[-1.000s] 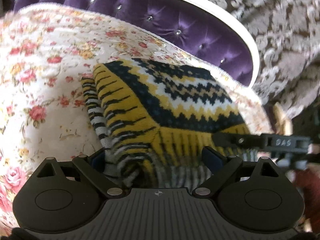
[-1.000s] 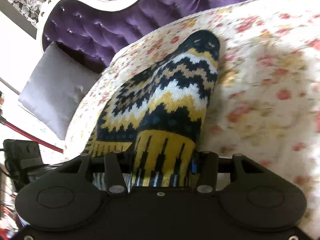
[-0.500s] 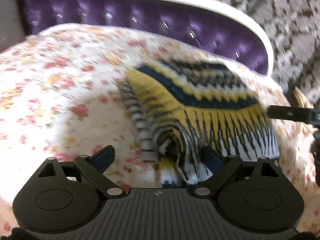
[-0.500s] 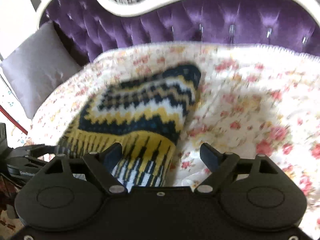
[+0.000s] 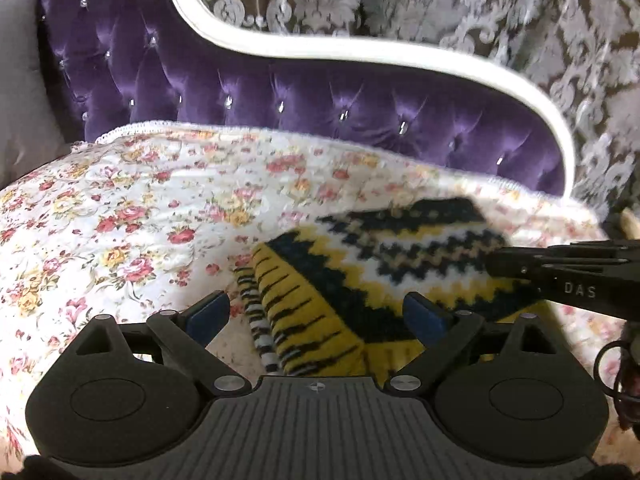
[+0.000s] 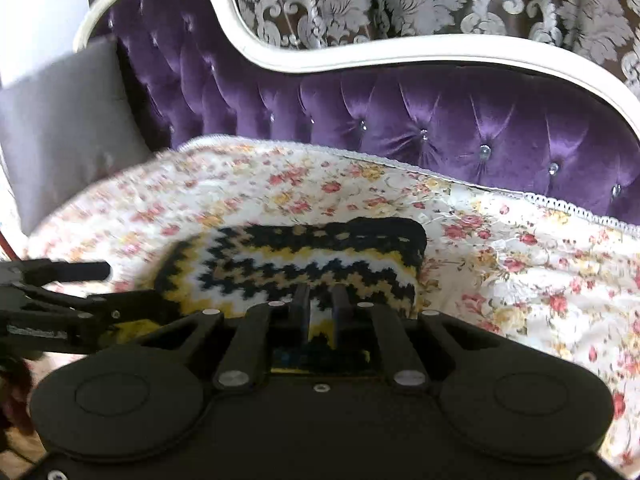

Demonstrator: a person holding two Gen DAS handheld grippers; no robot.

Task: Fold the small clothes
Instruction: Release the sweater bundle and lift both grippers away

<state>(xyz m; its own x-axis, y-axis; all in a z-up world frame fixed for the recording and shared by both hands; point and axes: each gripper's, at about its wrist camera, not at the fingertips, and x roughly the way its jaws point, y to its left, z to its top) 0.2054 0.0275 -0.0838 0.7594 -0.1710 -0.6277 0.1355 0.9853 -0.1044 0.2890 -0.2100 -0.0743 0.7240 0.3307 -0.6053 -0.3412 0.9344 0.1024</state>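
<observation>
A folded knit sweater [image 5: 384, 276], yellow, black and white with zigzag bands, lies flat on the floral quilt [image 5: 140, 216]. My left gripper [image 5: 316, 316] is open just above its near left edge. The blue pads [image 5: 208, 314] stand wide apart and do not press on the knit. My right gripper [image 6: 320, 304] hovers over the sweater [image 6: 304, 260] at its near edge. Its jaws are closing, the fingers nearly together, and no cloth shows between them. Each gripper also shows in the other's view: the right gripper [image 5: 496, 266] at the right, the left gripper [image 6: 108, 288] at the left.
The quilt covers the seat of a purple tufted sofa [image 6: 440, 120] with a white curved frame [image 6: 360, 52]. A grey cushion [image 6: 60, 128] leans at the left end. Patterned curtains [image 5: 440, 8] hang behind. Bare quilt lies left and right of the sweater.
Both grippers have let go of the sweater and drawn back and up. The right gripper swung wide open, then closed to a narrow gap. The sweater now lies flat and folded.
</observation>
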